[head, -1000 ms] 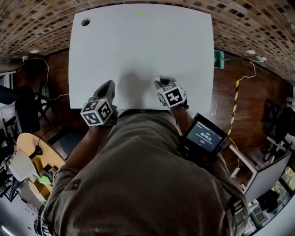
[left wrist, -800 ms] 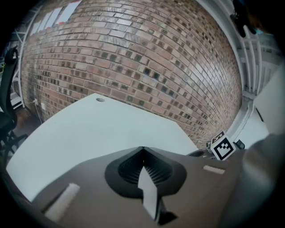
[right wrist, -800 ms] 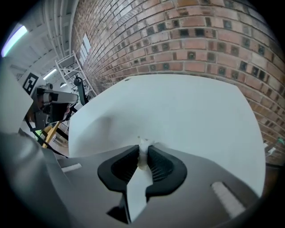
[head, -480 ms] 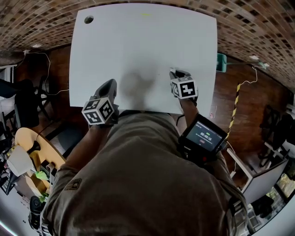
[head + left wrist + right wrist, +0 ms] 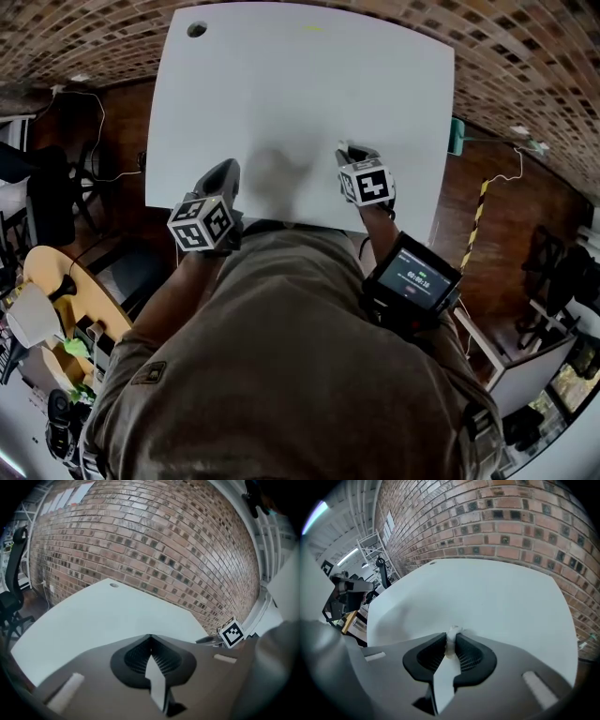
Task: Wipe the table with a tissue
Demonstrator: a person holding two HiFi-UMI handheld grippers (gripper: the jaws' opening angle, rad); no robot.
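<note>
My right gripper [image 5: 453, 633] is over the near part of the counter [image 5: 300, 84], towards its right side. Its fingers [image 5: 471, 656] are clamped on the tissue [image 5: 451, 639]. The tissue is a small white wad, and only a little of it comes out past the tips, just above the counter surface or touching it; I cannot tell which.

My left gripper [image 5: 150, 638] hangs at the near edge of the counter, on the left side. Its fingers [image 5: 133, 658] are pressed together with nothing between them.

I think the main danger is the small size of the wad. If I push down too much, the hard tips can scrape the counter in place of the tissue. If I drag too fast, the friction of the counter can pull the tissue out of the grip or tear it.

The right gripper is also not far from the right edge of the counter, so a long stroke to that side may run off the counter and leave the tissue hanging in the air.

Most of the counter lies farther from me. Reaching there can tilt the gripper and lift the tissue off the surface.
</note>
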